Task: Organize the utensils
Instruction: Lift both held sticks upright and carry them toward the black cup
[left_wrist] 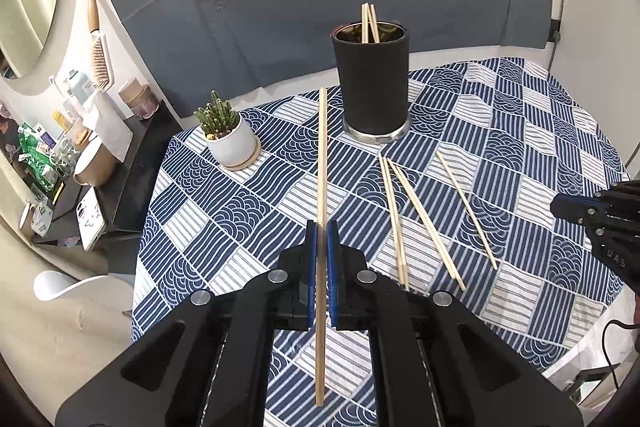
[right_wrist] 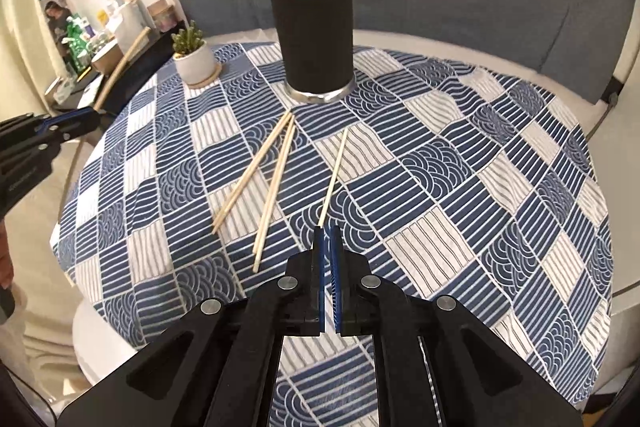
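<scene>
left wrist: left gripper (left_wrist: 321, 227) clamped on one chopstick (left_wrist: 321, 163), raised over the tablecloth (left_wrist: 224, 211); three loose chopsticks (left_wrist: 420, 215) lie before the black cup (left_wrist: 372, 83) | right wrist: right gripper (right_wrist: 330, 229) closed, empty, tips by the nearest chopstick (right_wrist: 334, 177)

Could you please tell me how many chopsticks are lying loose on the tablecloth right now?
3: two chopsticks touching near the black holder, one just ahead of the right gripper.

text: "UAS" | on: right tool (left_wrist: 560, 205) body, partly cut off
</scene>
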### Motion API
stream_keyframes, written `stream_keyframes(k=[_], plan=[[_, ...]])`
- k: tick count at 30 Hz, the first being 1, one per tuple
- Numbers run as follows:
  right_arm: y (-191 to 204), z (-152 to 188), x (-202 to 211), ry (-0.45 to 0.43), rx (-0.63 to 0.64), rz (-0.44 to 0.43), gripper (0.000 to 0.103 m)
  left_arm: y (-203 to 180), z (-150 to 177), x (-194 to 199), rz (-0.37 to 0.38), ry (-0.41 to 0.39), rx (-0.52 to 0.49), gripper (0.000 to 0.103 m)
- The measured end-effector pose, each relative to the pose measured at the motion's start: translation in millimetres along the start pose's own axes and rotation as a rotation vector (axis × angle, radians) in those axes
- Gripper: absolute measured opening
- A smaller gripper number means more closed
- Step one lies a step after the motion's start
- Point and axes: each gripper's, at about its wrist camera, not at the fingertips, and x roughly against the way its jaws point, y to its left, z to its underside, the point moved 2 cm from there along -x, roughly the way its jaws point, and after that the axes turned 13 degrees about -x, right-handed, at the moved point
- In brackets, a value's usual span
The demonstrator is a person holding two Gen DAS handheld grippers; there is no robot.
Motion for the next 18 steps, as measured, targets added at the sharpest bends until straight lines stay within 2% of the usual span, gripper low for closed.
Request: stream_keyframes(k=[3, 7, 18], plan=[[-0.2, -10.8, -26.0, 0.036, -0.01, 0.04, 0.014, 6.7, -7.1, -14.3, 0.013, 0.018, -0.002, 0.005], [-0.1, -23.2, -59.0, 0.088, -0.025, 0.032, 0.026, 15.4, -16.2, -31.3, 0.02, 0.039, -0.012, 0.005], [4.3, -40.9, -127.0, 0.189, -0.034, 0.051, 0.026, 42.1, -32.0, -76.5, 0.046, 0.096, 0.012, 0.005]])
